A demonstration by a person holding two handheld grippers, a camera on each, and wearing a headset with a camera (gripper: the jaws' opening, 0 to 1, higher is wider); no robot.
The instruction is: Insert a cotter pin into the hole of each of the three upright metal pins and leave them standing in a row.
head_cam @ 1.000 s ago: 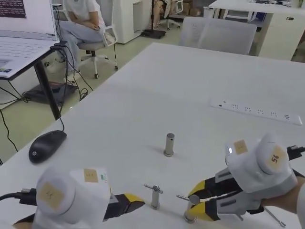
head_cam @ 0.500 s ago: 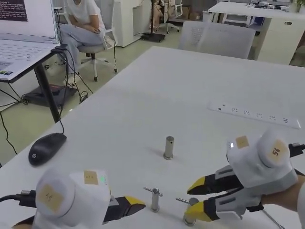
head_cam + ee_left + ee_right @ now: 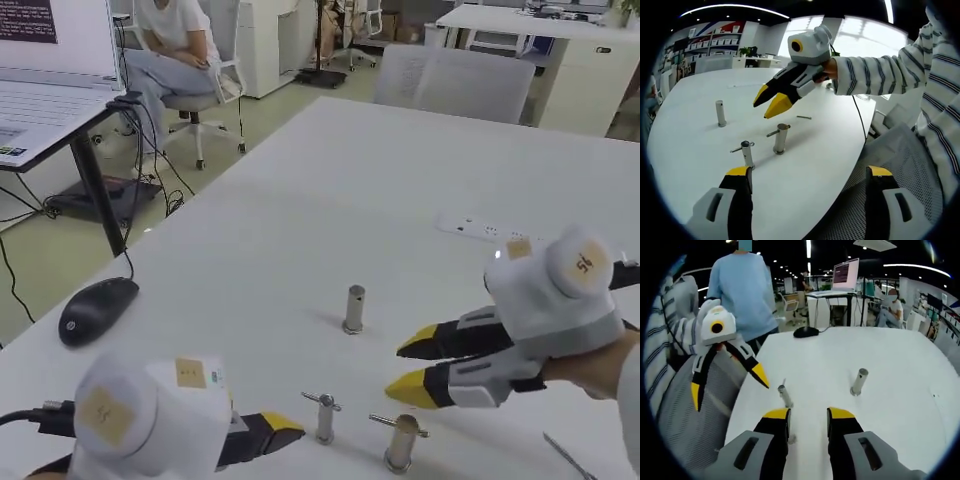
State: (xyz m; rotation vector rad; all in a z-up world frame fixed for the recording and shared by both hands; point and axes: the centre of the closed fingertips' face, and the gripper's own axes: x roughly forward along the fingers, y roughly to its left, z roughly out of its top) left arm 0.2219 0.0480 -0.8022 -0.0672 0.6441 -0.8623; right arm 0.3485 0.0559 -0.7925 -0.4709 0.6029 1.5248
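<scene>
Nearer than the bare pin (image 3: 354, 307), a slim fitted pin (image 3: 324, 417) and a stout fitted pin (image 3: 401, 443) stand side by side on the worktop (image 3: 300, 200), each with a cotter pin through its hole. Right tongs (image 3: 397, 370) hover above them, narrowly parted and gripping nothing, likely held clear so both stay upright. Left tongs (image 3: 807, 172) gape wide and empty, nearer again. A spare cotter pin (image 3: 565, 455) lies nearer than the bare pin and to its right, presumably waiting for it.
</scene>
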